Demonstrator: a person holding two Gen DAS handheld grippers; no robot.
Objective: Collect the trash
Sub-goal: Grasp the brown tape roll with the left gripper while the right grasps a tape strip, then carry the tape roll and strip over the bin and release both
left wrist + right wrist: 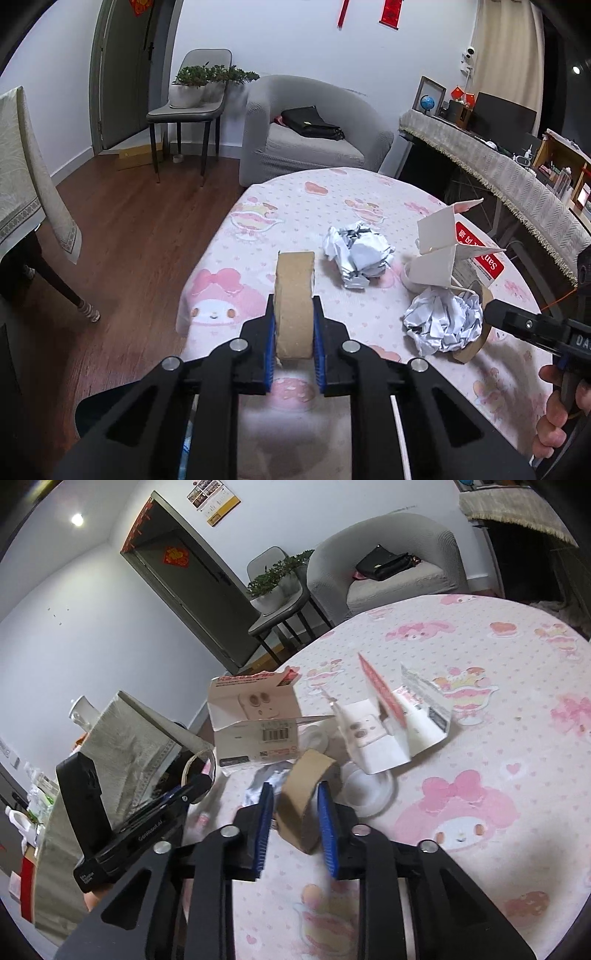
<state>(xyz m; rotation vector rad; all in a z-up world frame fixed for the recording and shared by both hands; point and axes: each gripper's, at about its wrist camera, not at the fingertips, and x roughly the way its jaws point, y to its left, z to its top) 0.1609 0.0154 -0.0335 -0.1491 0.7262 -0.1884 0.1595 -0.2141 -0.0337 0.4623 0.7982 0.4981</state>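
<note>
My left gripper (294, 314) is shut on an upright brown cardboard tape core (294, 295), held above the pink-patterned table (295, 206). A second brown tape core (304, 805) stands tilted between the blue pads of my right gripper (295, 805), which grips it. That gripper also shows at the right edge of the left wrist view (491, 314), next to a crumpled paper ball (443, 325). Another crumpled paper ball (356, 254) lies mid-table. A torn white-and-red carton (454, 247) stands beyond; it also shows in the right wrist view (391, 716).
A second torn white box with a barcode (255, 720) and clear plastic lids (369, 790) lie on the table. A grey armchair (314, 129) with a black bag, a chair with plants (195, 96) and a cluttered desk (498, 162) surround it.
</note>
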